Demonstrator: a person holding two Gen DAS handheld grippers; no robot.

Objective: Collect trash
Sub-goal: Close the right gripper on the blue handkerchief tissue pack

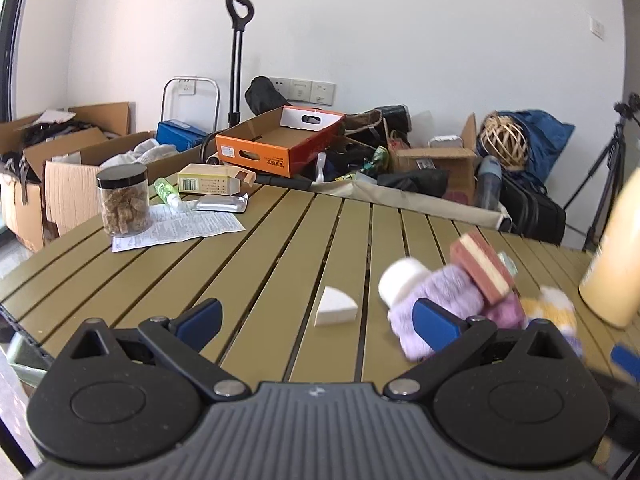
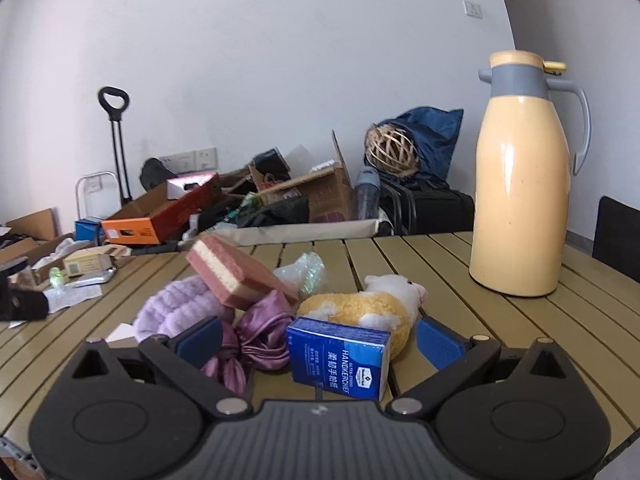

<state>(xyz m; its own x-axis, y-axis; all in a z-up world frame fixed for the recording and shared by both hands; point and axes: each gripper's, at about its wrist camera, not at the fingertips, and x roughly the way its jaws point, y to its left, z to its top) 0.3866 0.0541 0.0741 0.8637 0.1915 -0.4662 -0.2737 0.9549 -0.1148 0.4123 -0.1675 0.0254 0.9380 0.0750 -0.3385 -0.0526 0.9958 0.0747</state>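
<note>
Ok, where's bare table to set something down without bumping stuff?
Best patch: the open slats around the white wedge, between the jar with its paper sheet and the purple towel. Also bare: the strip between the plush toy and the thermos. Crowded: the pile around the sponge and tissue pack.

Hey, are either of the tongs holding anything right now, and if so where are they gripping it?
Nothing is held. The left tongs stand open above the table, and the right tongs stand open around the blue tissue pack without closing on it.
</note>
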